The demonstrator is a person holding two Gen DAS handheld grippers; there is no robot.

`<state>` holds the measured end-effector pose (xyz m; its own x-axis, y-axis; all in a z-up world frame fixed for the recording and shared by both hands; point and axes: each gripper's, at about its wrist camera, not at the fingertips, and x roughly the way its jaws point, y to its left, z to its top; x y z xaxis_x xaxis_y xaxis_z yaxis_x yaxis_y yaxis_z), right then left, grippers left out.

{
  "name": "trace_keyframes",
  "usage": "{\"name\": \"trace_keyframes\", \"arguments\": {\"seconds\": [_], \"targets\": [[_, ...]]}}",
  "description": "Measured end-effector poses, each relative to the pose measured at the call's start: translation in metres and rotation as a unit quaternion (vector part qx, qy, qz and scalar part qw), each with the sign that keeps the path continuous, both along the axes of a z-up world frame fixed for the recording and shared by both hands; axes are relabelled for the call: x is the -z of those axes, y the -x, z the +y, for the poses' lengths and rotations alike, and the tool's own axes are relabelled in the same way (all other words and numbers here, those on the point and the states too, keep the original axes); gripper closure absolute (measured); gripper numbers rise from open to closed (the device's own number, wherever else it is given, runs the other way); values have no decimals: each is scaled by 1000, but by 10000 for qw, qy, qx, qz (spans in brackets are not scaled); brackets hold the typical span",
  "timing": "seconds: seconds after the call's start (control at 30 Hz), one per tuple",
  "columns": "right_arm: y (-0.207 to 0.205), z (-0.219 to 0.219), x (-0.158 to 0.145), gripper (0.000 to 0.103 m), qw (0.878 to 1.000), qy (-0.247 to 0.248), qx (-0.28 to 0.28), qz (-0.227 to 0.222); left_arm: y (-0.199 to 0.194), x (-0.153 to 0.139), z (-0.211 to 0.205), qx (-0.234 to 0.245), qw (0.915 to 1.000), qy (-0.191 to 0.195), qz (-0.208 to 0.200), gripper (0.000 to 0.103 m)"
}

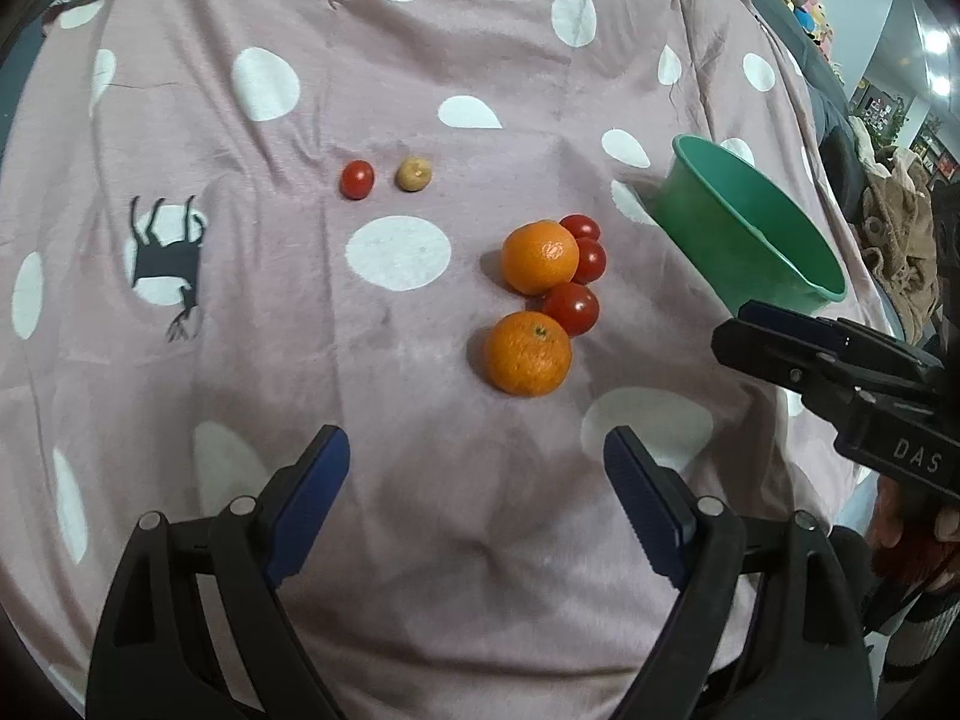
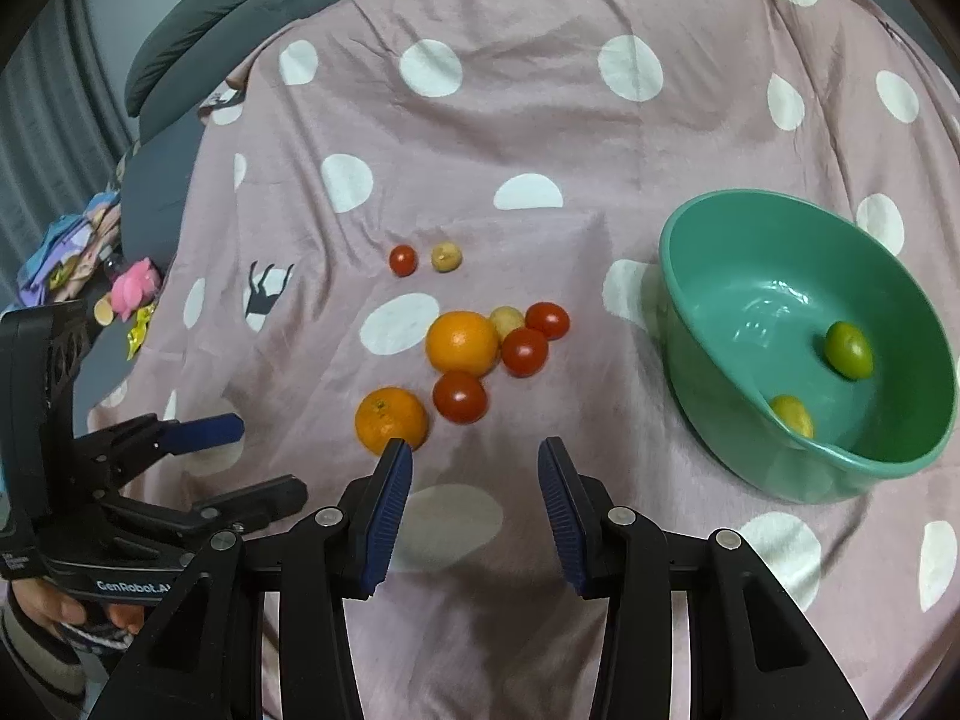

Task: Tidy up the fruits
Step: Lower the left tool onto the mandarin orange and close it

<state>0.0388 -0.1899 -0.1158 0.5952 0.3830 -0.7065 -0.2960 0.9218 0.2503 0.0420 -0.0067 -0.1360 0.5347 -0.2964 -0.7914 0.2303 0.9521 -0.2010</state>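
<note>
Dusty-pink fabric cloth (image 2: pixel 540 138), printed with large white dots and small dark-grey deer silhouettes. Teal-green round plastic bowl (image 2: pixel 708 324): uniform colour, glossy white highlights inside. In the bowl: one lime-green small fruit (image 2: pixel 847 350), one yellow small fruit (image 2: pixel 792 415). Left of the bowl, a cluster: two bright orange round mandarins (image 2: pixel 462 342) (image 2: pixel 392 419) with dimpled skin, the nearer one with a green stem spot; three shiny red cherry tomatoes (image 2: pixel 459 397); one pale tan small fruit (image 2: pixel 507 318). Further left of the bowl: a lone red tomato (image 2: pixel 402 260) beside a tan-beige fruit (image 2: pixel 446 257). Both grippers: black frames, blue ribbed pads (image 2: pixel 390 498) (image 1: pixel 312 495).
</note>
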Motion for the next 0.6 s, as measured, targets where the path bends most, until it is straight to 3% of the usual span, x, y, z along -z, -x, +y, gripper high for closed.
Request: {"name": "trace_keyframes", "arguments": {"seconds": [0.4,0.53,0.6], "targets": [[-19,-12,15,59,9996,-136,129,194,-36,21,-25,243,9995,-4,200,32],[-25,-11,17,59,9995,-176,117,223,-45,30,-32,250,9990,-177,313,46],[-27,-9,17,59,9996,-185,92,217,-48,32,-33,216,9992,-211,270,49]]}}
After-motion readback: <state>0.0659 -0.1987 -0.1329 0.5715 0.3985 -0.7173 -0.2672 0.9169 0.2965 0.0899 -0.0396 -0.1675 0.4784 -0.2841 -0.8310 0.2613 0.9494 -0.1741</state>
